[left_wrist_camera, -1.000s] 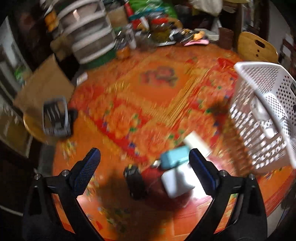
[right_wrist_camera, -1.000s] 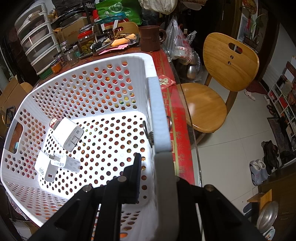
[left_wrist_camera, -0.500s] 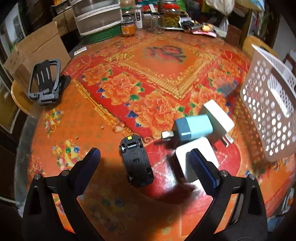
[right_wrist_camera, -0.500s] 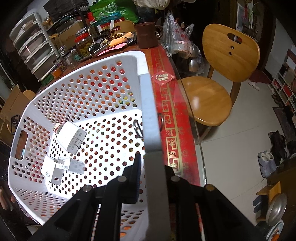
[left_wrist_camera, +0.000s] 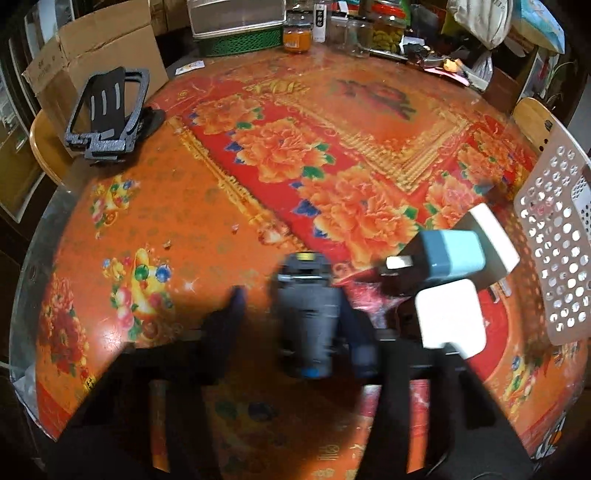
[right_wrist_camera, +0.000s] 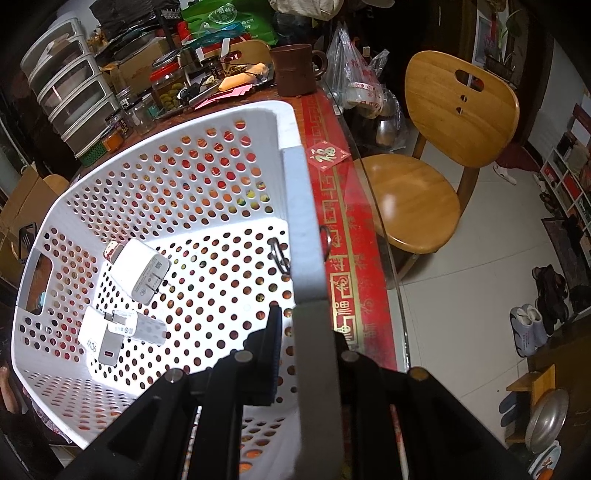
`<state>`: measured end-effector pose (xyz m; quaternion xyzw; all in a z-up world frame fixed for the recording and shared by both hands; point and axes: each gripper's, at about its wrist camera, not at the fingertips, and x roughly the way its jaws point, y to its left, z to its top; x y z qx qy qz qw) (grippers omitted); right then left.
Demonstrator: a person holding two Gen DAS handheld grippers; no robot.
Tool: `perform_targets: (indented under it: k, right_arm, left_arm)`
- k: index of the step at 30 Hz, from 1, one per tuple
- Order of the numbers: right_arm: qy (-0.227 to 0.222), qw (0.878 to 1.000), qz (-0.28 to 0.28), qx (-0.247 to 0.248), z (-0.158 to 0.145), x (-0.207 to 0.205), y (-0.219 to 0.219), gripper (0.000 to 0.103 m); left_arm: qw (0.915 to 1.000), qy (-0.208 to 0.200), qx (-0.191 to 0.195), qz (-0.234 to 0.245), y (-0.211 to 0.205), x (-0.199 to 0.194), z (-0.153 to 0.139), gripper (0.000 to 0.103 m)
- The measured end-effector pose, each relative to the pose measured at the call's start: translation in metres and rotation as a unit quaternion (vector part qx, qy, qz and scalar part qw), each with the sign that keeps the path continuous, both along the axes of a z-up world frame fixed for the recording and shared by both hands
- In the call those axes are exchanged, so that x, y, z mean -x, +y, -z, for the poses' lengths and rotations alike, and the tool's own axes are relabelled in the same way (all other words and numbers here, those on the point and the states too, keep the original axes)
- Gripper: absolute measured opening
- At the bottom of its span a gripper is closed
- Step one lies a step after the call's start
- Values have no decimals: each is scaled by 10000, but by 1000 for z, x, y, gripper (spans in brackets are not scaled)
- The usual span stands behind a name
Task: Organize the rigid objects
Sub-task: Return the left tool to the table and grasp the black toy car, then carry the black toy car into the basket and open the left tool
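In the left wrist view my left gripper (left_wrist_camera: 295, 317) straddles a black charger block (left_wrist_camera: 306, 314) on the red flowered tablecloth; its blurred fingers stand on both sides, the right one close against the block. A blue charger (left_wrist_camera: 447, 254) and two white chargers (left_wrist_camera: 448, 314) (left_wrist_camera: 491, 236) lie just right of it. The white perforated basket (left_wrist_camera: 557, 236) stands at the right edge. My right gripper (right_wrist_camera: 303, 332) is shut on the basket's rim (right_wrist_camera: 303, 229). Inside lie two white chargers (right_wrist_camera: 140, 269) (right_wrist_camera: 110, 332).
A black phone stand (left_wrist_camera: 107, 110) sits at the table's far left by a cardboard box (left_wrist_camera: 99, 48). Jars and drawer units (left_wrist_camera: 332, 26) line the far edge. A wooden chair (right_wrist_camera: 443, 147) stands beside the table at the right.
My left gripper has come down and forward over the black charger block, and its fingers have narrowed around it. My right gripper keeps its hold on the basket rim.
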<state>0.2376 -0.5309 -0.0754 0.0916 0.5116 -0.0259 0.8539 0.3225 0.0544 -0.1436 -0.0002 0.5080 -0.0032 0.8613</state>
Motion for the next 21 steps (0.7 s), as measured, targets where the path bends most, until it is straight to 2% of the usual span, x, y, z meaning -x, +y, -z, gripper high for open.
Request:
perform_targets:
  k: [5,13,21]
  right_arm:
    - [-14,10000,1,0,0,0,0,14]
    - [-26,10000,-32,29,0,1,1,14]
    - [-33,10000,-49,47,-1,0,1,14]
  left_arm:
    - [9990,-218,-374,-76,-8,3,-4,27]
    - [9930,-647,-928,-346,-7,10,-35,27]
    - [9895,-825,-1150,-293,-21,10,-69,27]
